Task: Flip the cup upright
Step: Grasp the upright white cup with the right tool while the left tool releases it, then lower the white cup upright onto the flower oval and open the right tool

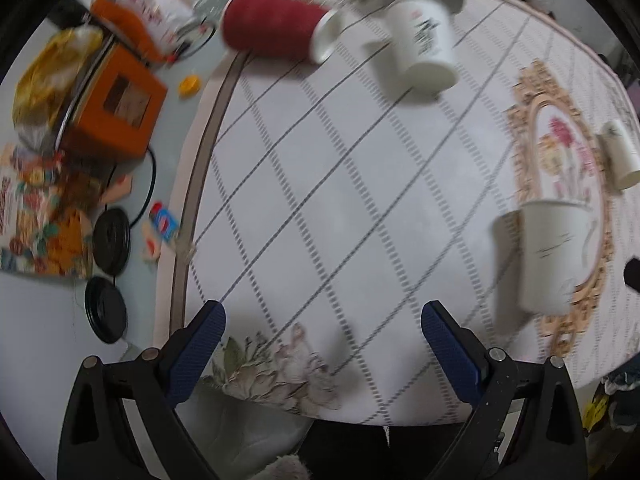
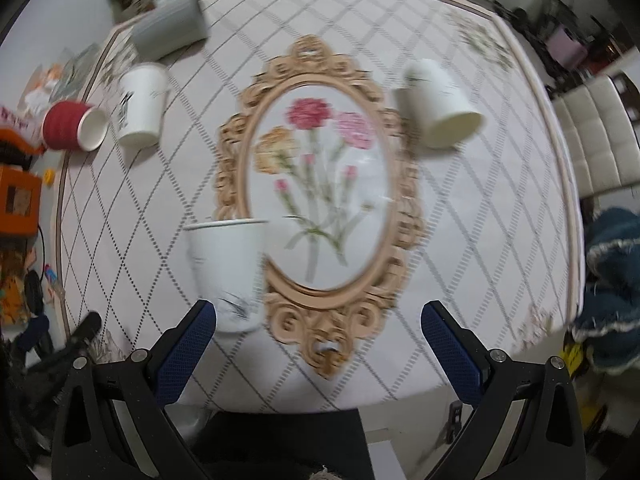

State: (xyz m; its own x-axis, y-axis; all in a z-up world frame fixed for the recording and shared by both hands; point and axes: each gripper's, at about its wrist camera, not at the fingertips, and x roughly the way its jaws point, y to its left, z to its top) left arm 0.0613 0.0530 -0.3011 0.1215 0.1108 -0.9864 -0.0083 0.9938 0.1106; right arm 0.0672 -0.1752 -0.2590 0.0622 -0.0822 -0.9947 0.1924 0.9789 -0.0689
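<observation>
Several cups are on the patterned tablecloth [image 2: 460,240]. A white paper cup [image 2: 228,272] stands upright near the front left of the oval flower print; it also shows in the left wrist view [image 1: 552,256]. A white cup [image 2: 440,108] lies on its side at the right; in the left wrist view [image 1: 620,152] it is at the far right. A white printed cup [image 2: 140,108] and a red cup [image 2: 74,126] lie on their sides at the far left, also seen in the left wrist view [image 1: 424,48] [image 1: 280,30]. My left gripper [image 1: 322,354] and right gripper [image 2: 318,354] are open and empty above the table's near edge.
A grey box [image 2: 168,28] lies at the far left corner of the cloth. Orange boxes [image 1: 112,108], bags, black lids [image 1: 106,314] and a cable crowd the table left of the cloth. White chairs [image 2: 596,136] stand on the right.
</observation>
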